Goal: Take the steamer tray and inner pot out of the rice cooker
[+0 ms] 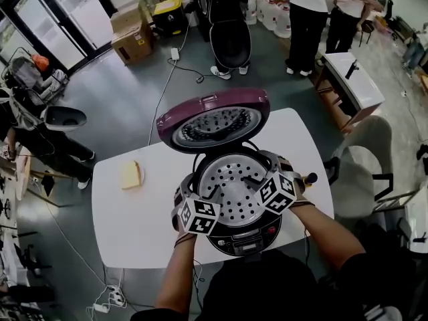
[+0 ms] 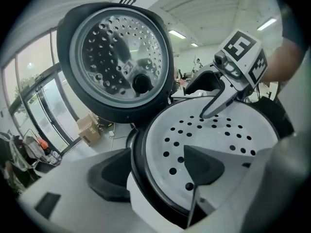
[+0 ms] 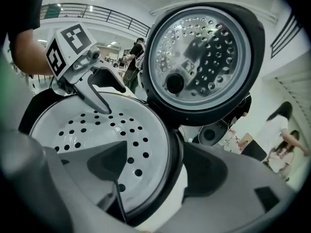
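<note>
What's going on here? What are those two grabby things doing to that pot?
A person holds a tool in each hand at a rice cooker on a white table, with its lid standing open. The left tool and the right tool each straddle the rim, one jaw over the holey steamer tray, one outside. The tray sits in the cooker, not yet lifted. Whether the tools already pinch it isn't clear.

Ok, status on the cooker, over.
Left gripper, right gripper: jaws astride the cooker rim, grip unconfirmed. Tray in the cooker, not yet lifted. Lid up, nothing in the way.
</note>
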`<state>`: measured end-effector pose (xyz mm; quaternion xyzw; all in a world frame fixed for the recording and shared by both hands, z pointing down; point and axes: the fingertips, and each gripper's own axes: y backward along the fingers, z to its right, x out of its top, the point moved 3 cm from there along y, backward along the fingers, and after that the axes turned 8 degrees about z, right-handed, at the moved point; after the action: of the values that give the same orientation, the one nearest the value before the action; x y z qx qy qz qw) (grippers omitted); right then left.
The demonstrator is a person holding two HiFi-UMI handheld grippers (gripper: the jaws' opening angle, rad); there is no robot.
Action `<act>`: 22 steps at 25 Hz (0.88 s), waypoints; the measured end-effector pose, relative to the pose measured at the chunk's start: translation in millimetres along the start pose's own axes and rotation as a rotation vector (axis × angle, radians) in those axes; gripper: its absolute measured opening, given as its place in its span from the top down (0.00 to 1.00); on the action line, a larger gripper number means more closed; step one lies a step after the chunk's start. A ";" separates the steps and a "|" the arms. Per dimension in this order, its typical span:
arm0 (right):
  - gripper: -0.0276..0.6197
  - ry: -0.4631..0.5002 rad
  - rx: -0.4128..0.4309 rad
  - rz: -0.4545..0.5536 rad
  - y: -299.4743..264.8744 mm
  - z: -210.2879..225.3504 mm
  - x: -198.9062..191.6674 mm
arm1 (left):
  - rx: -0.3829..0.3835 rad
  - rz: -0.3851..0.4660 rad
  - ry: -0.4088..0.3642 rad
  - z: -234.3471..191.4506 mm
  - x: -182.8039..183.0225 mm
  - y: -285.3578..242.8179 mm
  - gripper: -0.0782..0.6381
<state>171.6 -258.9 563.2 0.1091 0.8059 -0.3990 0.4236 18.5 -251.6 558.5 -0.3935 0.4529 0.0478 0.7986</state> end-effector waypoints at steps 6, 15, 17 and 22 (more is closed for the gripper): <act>0.58 0.055 -0.014 -0.049 -4.1 3.1 -8.9 | -0.011 -0.035 -0.054 2.5 -3.6 -7.4 0.56; 0.80 0.052 -0.047 -0.081 -8.9 11.5 -4.7 | 0.028 -0.044 -0.100 -13.4 -1.6 -8.5 0.75; 0.82 0.044 -0.048 -0.077 -8.0 12.2 -2.9 | 0.026 -0.046 -0.093 -14.0 -0.8 -7.5 0.76; 0.82 0.061 -0.064 -0.055 -3.2 12.8 0.4 | 0.037 -0.048 -0.093 -12.8 1.4 -5.4 0.76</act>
<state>177.4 -270.6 560.5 0.0852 0.8335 -0.3810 0.3909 12.9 -264.2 557.0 -0.3866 0.4064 0.0385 0.8270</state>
